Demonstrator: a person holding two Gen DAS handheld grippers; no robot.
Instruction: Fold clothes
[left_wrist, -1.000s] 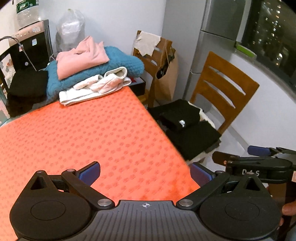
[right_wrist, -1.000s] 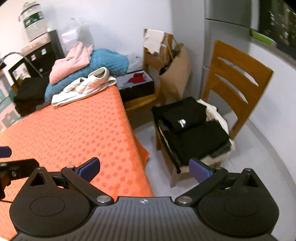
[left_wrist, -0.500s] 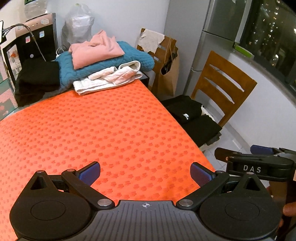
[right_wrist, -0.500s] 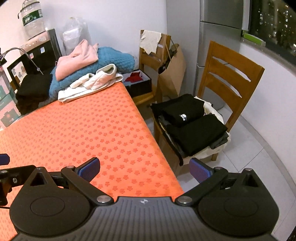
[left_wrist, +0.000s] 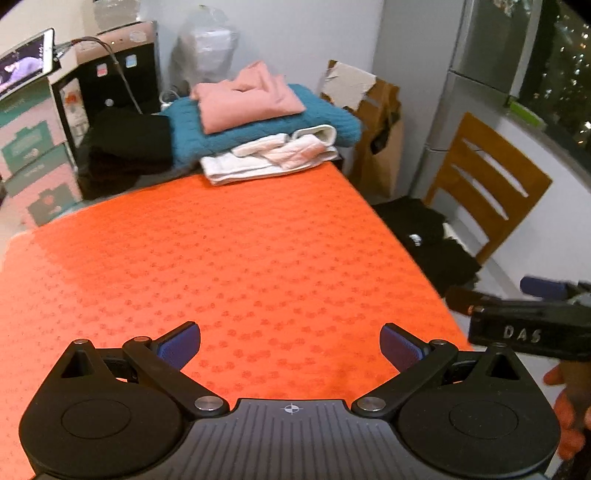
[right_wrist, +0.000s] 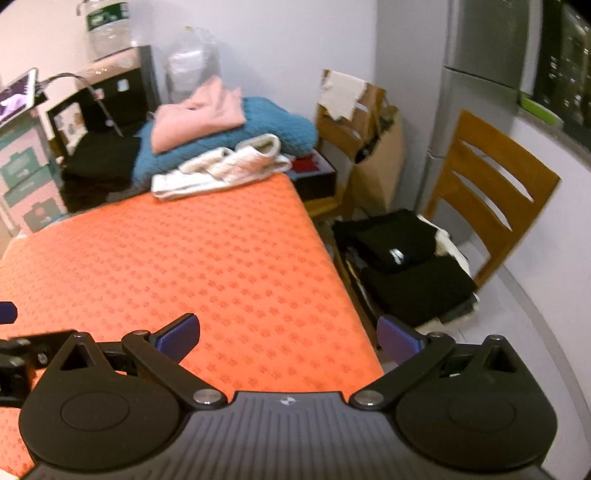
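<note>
Hovering side by side above the near end of a table covered in an orange patterned cloth (left_wrist: 258, 266), two handheld grippers point toward the far wall. The left gripper (left_wrist: 290, 345) has its blue-padded fingers spread wide with nothing between them. The right gripper (right_wrist: 288, 338) is spread just as wide and also carries nothing; in the left camera's view it shows at the right edge as a black bar lettered "DAS", with part of a person's hand (left_wrist: 567, 417) below it.

The clothes lie well apart from both tools. At the far end of the table sits a folded stack: a pink garment (left_wrist: 245, 101) on top of a thick teal knit (left_wrist: 266, 129), with a white and pale pink garment (left_wrist: 273, 157) in front of them at the cloth's far edge. Left of the stack lies a dark bundle (left_wrist: 129, 144). To the right of the table, a wooden chair (right_wrist: 491, 192) holds folded black clothes (right_wrist: 406, 266) on its seat. A brown paper bag (right_wrist: 376, 166) stands beyond the chair, beside a grey refrigerator (right_wrist: 480, 74).
</note>
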